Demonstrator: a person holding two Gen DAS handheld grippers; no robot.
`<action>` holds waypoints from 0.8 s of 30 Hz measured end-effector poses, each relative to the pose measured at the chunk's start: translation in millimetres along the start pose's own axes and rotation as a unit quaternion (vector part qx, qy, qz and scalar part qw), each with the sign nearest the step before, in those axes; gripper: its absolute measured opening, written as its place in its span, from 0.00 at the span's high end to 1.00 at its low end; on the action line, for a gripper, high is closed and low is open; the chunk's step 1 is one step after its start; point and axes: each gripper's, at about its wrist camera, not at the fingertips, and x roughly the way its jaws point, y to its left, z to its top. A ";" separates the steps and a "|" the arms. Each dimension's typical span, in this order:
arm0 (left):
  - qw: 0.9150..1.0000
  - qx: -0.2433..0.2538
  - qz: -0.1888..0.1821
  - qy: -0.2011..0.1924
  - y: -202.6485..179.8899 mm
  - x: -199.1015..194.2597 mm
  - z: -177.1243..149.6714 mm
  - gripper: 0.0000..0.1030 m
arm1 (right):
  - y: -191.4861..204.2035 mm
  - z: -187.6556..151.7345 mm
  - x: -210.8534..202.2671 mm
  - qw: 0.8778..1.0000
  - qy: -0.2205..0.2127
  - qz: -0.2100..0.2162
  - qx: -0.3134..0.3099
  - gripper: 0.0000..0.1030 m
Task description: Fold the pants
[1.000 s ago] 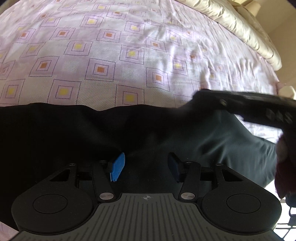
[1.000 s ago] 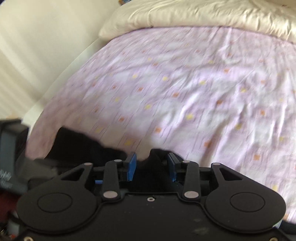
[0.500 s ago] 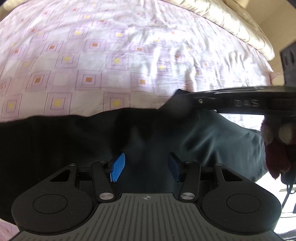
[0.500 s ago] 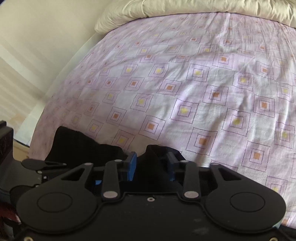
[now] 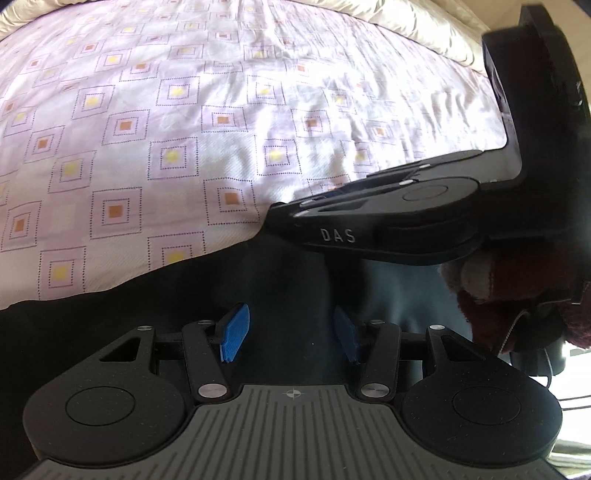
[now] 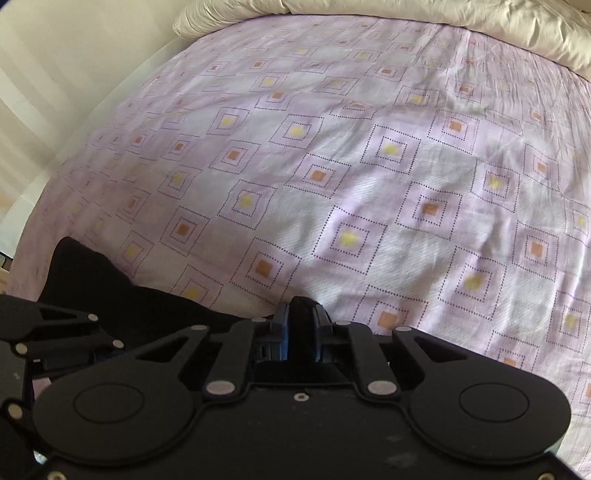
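Note:
The black pants (image 5: 122, 325) lie along the near edge of the bed, filling the lower left wrist view. My left gripper (image 5: 290, 334) is open just above them, blue pads apart with dark cloth between and below. My right gripper (image 6: 301, 332) is shut on a raised fold of the pants (image 6: 301, 314); the rest of the pants (image 6: 92, 280) trails left. The right gripper's body (image 5: 388, 218) shows in the left wrist view, over the pants to the right. The left gripper's fingers (image 6: 48, 325) show at the lower left of the right wrist view.
The bed sheet (image 6: 369, 166) is pale lilac with dotted squares and spreads far ahead. A cream duvet (image 6: 406, 26) is bunched along the far side. A pale wall (image 6: 55, 74) stands left of the bed. A hand in a maroon sleeve (image 5: 517, 288) holds the right gripper.
My right gripper's pads have closed onto the fold of pants that stood between them. The right gripper has moved closer in the left wrist view. My left gripper stays open.

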 end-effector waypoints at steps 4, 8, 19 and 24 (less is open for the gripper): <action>1.000 -0.003 0.003 -0.002 -1.2 -0.9 1.9 0.52 | 0.1 2.1 -2.3 1.000 0.001 0.001 0.005 0.85; 1.000 0.007 0.001 -0.015 -9.1 -4.7 8.0 0.52 | -11.0 -2.8 -41.0 0.998 -0.055 -0.007 0.043 0.74; 0.999 0.045 0.022 -0.017 -30.0 18.5 22.8 0.53 | -36.8 -106.8 -119.1 0.980 -0.067 -0.132 0.132 0.78; 0.998 0.041 0.037 -0.016 -29.8 25.4 23.0 0.53 | -50.1 -136.4 -103.5 0.967 -0.029 -0.202 0.150 0.80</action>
